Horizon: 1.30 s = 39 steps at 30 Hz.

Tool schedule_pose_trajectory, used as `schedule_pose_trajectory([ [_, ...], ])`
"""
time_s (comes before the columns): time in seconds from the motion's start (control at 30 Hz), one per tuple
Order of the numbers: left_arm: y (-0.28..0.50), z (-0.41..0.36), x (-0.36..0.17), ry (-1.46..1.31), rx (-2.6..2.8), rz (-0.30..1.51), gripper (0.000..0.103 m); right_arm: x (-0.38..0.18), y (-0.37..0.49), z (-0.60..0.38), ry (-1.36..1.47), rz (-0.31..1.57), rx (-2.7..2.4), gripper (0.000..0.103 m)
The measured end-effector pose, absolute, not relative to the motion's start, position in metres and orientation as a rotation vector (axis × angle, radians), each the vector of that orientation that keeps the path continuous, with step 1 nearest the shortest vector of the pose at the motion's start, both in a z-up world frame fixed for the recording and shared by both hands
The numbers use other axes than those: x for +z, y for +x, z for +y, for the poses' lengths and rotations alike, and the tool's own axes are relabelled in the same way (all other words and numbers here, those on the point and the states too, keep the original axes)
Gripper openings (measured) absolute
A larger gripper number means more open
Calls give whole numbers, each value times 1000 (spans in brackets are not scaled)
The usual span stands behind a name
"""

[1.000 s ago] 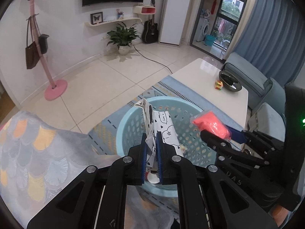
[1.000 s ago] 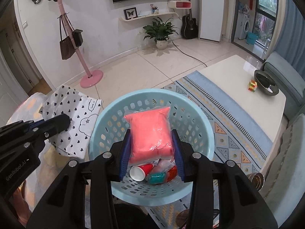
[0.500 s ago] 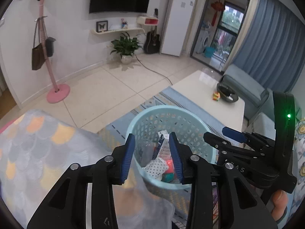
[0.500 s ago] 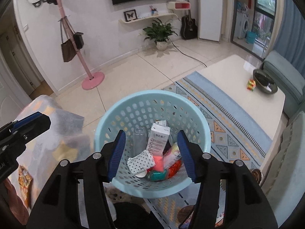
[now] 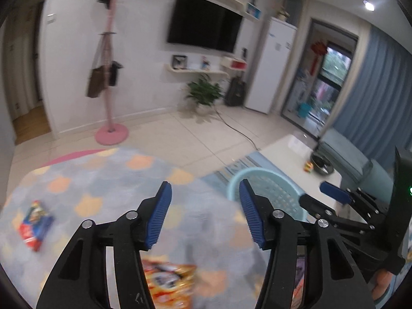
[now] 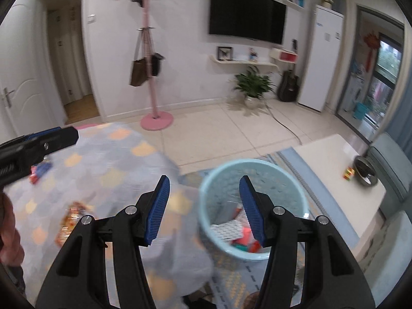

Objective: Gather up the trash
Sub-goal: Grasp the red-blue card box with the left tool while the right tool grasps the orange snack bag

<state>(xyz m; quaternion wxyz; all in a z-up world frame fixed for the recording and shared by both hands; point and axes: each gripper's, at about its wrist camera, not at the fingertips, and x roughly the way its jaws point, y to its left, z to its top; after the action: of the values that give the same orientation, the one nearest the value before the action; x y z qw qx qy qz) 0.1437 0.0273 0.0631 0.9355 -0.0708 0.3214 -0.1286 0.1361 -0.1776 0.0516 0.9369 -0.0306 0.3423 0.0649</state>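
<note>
Standing wide apart, the blue pads of the left claw [image 5: 204, 212] hold nothing, and the right claw [image 6: 203, 207] is spread just as wide and just as bare. Both hang over a grey blanket [image 5: 108, 188] patterned with orange and peach scales, and the whole scene is smeared with motion blur.

Just below the left claw, between its black arms, lies an orange snack packet [image 5: 168, 283] on the blanket; its print is too blurred to read. Far off to that claw's left sits a red and blue packet [image 5: 34, 228], well apart from the first. From the right wrist view the orange snack packet [image 6: 72, 220] shows to the left of the right claw's left finger, and the left claw's black tip pokes in higher up on that side.

To the right of the left claw, partly behind its right finger, stands the light blue basket [image 5: 270, 193] on a striped rug. Under the right claw the same basket [image 6: 213, 193] sits ahead and to the right, its right finger crossing the opening. Inside lie a dotted white wrapper [image 6: 226, 230] and red and teal scraps [image 6: 246, 244].

Beyond the basket a white bench [image 6: 332, 164] carries a dark bowl [image 6: 364, 171] and a small coloured cube [image 6: 348, 172] just beside it.
</note>
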Motion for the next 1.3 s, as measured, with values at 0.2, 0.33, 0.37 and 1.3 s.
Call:
schedule_pose_trajectory([
  [0.2,116,102,67,-155,-136,621,68,49,116,-131,-45,718,232,53],
  [0.33,103,155,58,-147,-37,635,75,30,104,-104,12,787,318,53],
  [0.37,101,166,55,-152,-23,642,76,25,103,-100,29,805,334,53],
  [1.3,155,265,-54,-233,-21,889,82,-56,98,-17,21,1041,468,53],
])
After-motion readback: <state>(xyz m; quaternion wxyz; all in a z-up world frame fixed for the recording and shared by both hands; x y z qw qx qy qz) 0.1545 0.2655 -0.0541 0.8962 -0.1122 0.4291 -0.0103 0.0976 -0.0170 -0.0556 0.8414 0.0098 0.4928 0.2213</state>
